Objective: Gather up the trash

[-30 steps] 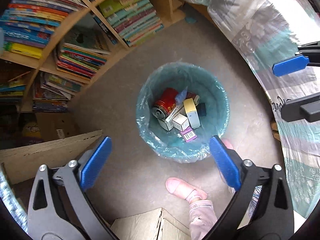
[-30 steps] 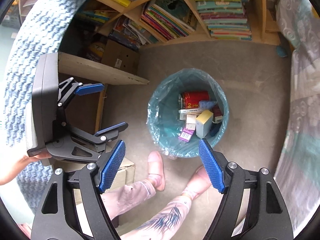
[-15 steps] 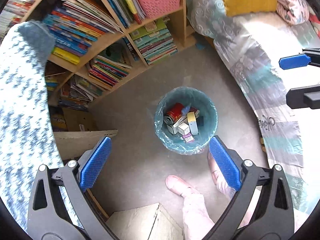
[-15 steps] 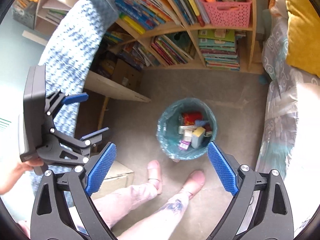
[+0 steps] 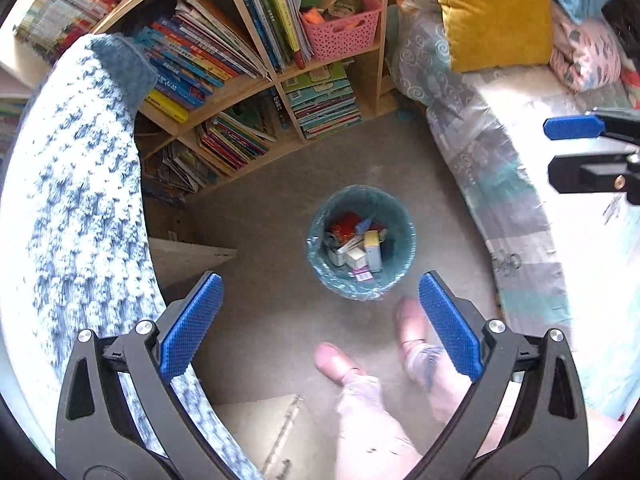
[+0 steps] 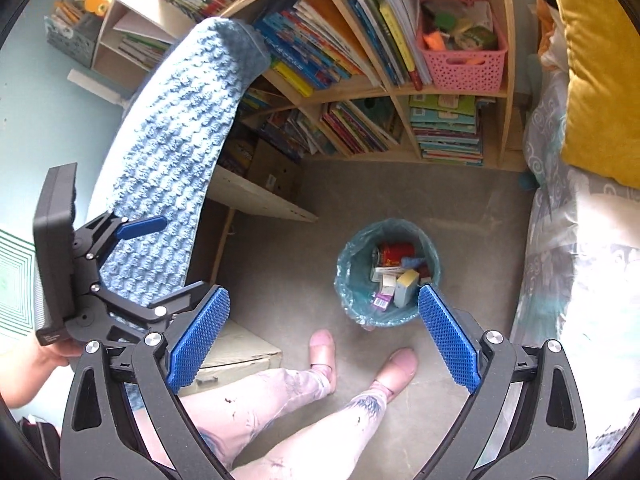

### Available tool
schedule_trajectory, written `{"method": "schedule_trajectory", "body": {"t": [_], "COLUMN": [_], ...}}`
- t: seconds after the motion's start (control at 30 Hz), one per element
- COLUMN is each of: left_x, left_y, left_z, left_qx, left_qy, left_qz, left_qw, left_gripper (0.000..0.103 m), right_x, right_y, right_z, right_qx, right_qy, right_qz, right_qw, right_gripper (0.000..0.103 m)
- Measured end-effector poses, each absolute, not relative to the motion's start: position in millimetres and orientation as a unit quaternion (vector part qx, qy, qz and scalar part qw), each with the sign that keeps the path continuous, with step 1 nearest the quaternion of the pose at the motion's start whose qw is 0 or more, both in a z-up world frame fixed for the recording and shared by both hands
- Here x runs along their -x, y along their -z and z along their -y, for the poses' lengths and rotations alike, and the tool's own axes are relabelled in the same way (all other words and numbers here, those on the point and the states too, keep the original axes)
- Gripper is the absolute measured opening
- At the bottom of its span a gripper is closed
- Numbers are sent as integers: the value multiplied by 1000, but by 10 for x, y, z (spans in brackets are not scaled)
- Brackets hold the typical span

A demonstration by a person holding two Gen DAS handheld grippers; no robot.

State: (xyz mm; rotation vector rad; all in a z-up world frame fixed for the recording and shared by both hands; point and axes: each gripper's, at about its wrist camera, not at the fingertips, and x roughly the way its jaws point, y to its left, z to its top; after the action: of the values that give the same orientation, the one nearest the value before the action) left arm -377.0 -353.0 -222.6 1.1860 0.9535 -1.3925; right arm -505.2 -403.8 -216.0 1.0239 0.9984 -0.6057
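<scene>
Above the trash bin [image 5: 394, 236], both grippers have risen farther, empty.

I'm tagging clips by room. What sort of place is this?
Probably a child's bedroom: a bed with a yellow pillow, a wooden bookshelf packed with picture books, and a lined trash bin on the floor.

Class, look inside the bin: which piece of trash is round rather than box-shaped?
The red can, lying on its side at the far edge of the trash bin. Everything around it, like the yellow-topped box, is flat-sided.
</scene>
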Motion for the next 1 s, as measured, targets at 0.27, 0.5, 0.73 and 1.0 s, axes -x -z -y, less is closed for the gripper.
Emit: {"method": "schedule_trajectory", "body": {"t": [0.27,0.5,0.73,1.0], "left_x": [3627,3267,2548,1782], "left_y": [1681,1150,711,390], "left_z": [3397,3205,2826,1989], "left_qx": [-432,-383,-304,-237], "left_qy": [564,527,456,314], "left_qz": [-414,-420,-437,-439], "left_qw": [569,631,713,808], "left_gripper": [96,96,96,96], "right_x": [4998,4604,3818,2666], "right_y": [1700,1300,1047,847], "right_z": [4022,4092,4018,3686], "right_qx": [-420,-368,-310,-230], "right_qy": [290,276,211,92], "right_qz": [-455,-456,-467,-486], "right_qw": [730,762,800,838], "right_gripper": [95,95,95,95]}}
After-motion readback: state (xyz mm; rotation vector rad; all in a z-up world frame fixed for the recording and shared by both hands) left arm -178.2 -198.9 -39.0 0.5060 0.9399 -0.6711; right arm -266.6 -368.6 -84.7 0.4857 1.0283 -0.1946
